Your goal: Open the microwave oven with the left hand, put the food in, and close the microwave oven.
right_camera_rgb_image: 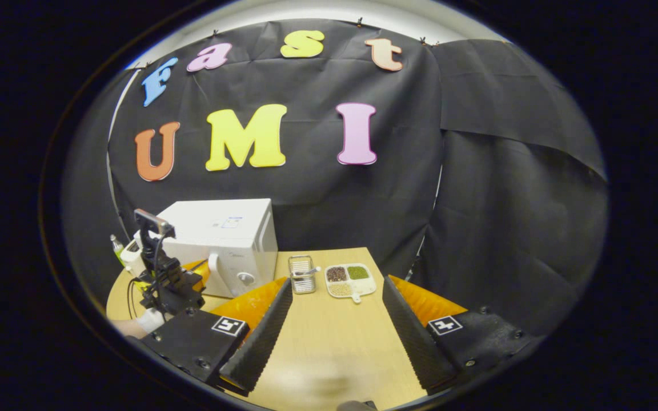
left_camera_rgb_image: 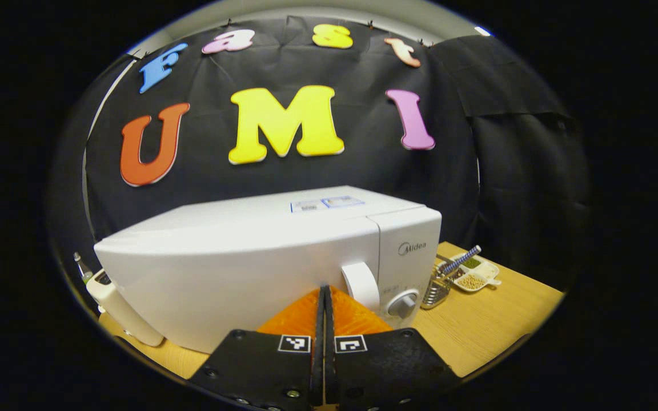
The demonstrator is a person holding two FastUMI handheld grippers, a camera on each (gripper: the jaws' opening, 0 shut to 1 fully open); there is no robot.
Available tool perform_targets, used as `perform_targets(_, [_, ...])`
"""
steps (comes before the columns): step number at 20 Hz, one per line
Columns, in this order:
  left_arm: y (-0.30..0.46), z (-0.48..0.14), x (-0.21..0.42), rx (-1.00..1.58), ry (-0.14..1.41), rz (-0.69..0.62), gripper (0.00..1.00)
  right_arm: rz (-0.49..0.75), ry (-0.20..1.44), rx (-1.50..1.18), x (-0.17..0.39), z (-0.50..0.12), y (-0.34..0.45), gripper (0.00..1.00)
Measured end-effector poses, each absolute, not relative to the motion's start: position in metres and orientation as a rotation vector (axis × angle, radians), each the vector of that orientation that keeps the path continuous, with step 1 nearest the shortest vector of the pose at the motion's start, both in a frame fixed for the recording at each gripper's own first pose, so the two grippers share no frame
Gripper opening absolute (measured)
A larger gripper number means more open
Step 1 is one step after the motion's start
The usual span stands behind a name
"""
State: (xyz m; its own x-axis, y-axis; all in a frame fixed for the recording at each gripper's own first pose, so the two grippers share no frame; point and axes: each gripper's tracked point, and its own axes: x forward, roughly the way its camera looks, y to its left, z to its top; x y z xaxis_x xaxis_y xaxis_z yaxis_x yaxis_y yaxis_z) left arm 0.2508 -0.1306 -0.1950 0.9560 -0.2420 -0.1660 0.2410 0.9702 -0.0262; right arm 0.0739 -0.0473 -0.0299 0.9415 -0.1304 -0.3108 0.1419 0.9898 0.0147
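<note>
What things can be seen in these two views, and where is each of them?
microwave oven: one, white, door shut, at the left of the table.
table: one, light wood.
divided dish: one, pale, holding dark, green and beige grains, right of the microwave oven.
metal rack: one, silver, between the microwave oven and the divided dish.
white bottle: one, left of the microwave oven.
small bottle: one, green-tinted, behind the white bottle.
left gripper: one, fingers together, in front of the microwave oven door.
right gripper: one, fingers spread, above the bare table.
</note>
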Motion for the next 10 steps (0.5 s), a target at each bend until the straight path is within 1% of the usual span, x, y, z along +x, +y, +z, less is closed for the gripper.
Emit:
perform_targets(2, [-0.125,-0.21,0.242,0.016,0.23,-0.215,0.0,-0.122,0.307,0.039,0.075,-0.029,-0.039,1.0])
perform_targets(3, [-0.121,-0.221,0.23,0.011,0.255,-0.213,0.0,-0.119,0.305,0.035,0.074,-0.03,-0.037,0.92])
perform_targets(4, [-0.12,-0.232,0.209,0.004,0.28,-0.23,0.08,-0.114,0.301,0.033,0.073,-0.03,-0.034,1.0])
perform_targets(5, [-0.121,-0.242,0.192,-0.002,0.302,-0.259,0.34,-0.113,0.294,0.025,0.073,-0.03,-0.032,0.92])
perform_targets(6, [-0.116,-0.26,0.168,0.007,0.324,-0.259,0.55,-0.108,0.292,0.015,0.072,-0.031,-0.03,1.0])
perform_targets(7, [-0.102,-0.261,0.152,0.034,0.342,-0.231,0.75,-0.102,0.29,0.006,0.071,-0.032,-0.026,0.92])
perform_targets(8, [-0.092,-0.26,0.137,0.048,0.349,-0.216,0.96,-0.097,0.289,-0.005,0.07,-0.033,-0.023,1.0])
perform_targets(10, [-0.073,-0.243,0.108,0.022,0.346,-0.182,0.96,-0.078,0.279,-0.016,0.067,-0.036,-0.013,1.0])
